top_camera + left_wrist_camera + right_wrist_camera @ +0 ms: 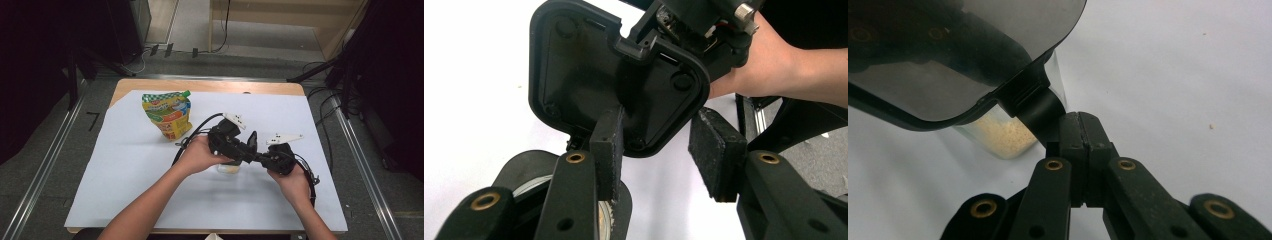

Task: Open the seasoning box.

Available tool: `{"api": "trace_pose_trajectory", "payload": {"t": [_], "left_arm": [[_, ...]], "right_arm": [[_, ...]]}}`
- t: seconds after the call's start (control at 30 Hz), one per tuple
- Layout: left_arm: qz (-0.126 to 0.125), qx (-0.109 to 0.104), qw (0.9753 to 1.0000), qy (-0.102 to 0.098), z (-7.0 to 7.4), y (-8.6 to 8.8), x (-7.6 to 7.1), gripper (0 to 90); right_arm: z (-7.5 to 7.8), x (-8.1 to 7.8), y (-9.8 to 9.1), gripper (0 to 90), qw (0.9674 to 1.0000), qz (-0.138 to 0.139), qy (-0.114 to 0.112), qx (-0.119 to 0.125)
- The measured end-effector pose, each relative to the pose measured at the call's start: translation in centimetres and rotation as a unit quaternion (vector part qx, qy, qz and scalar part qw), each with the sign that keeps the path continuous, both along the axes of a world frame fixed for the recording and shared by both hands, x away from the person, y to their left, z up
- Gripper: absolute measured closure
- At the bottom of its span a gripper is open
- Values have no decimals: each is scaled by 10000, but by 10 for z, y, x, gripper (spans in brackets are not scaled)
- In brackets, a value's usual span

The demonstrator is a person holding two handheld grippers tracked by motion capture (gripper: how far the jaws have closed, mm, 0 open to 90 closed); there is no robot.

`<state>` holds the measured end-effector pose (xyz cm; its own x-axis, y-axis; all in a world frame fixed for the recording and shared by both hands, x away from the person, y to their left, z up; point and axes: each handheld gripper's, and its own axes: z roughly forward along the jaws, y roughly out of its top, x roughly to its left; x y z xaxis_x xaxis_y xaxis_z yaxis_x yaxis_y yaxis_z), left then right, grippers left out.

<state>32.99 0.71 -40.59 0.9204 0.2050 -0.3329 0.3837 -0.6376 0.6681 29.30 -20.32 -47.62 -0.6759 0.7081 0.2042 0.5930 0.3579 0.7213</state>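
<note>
The right hand-held gripper (1080,150) is clenched on the tab of a black flip lid (948,60), which stands raised over a clear container (1003,135) holding pale granules. The container sits on the white-covered counter (125,190), near the middle, beneath both hands. The left hand-held gripper (659,150) has its jaws parted about the lid's edge; its left pad (608,150) lies against the lid, while the right pad (714,150) stands apart. A green-and-yellow pouch (167,115) stands upright, well apart at the counter's far left.
</note>
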Motion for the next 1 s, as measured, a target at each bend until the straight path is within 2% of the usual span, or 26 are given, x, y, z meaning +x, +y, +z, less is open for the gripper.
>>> {"api": "trace_pose_trajectory", "payload": {"t": [0.17,0.33,0.47,0.5,0.57,0.63,0.67,0.73,0.77,0.87,0.9,1.0], "left_arm": [[33,25,10000,22,3,9,-1,559],[151,-38,9999,65,7,27,-2,555],[340,-28,9994,30,8,52,-2,548],[340,-28,9994,30,8,52,-2,547],[448,-116,9989,24,8,62,-2,531],[547,-130,9984,26,8,71,-1,524],[646,-169,9978,-1,8,80,-1,510],[685,-167,9975,-15,7,85,0,508],[766,-45,9970,-77,7,93,1,491],[866,-134,9961,-40,7,103,1,485],[974,-158,9951,-57,8,113,2,481],[1084,-121,9940,-76,7,121,2,477]], "right_arm": [[2,-11,0,900,10000,-23,17,54],[6,-21,-3,898,9998,-59,63,152],[15,-39,1,863,9996,61,-164,228],[15,-39,1,863,9996,61,-164,228],[16,-49,5,835,9993,151,-208,274],[15,-52,6,821,9992,188,-194,298],[15,-56,9,801,9990,241,-194,325],[16,-58,11,780,9988,283,-192,345],[15,-61,15,736,9984,372,-253,341],[14,-64,19,699,9980,473,-237,354],[13,-66,24,668,9972,614,-283,325],[13,-67,28,663,9964,736,-271,329]]}}
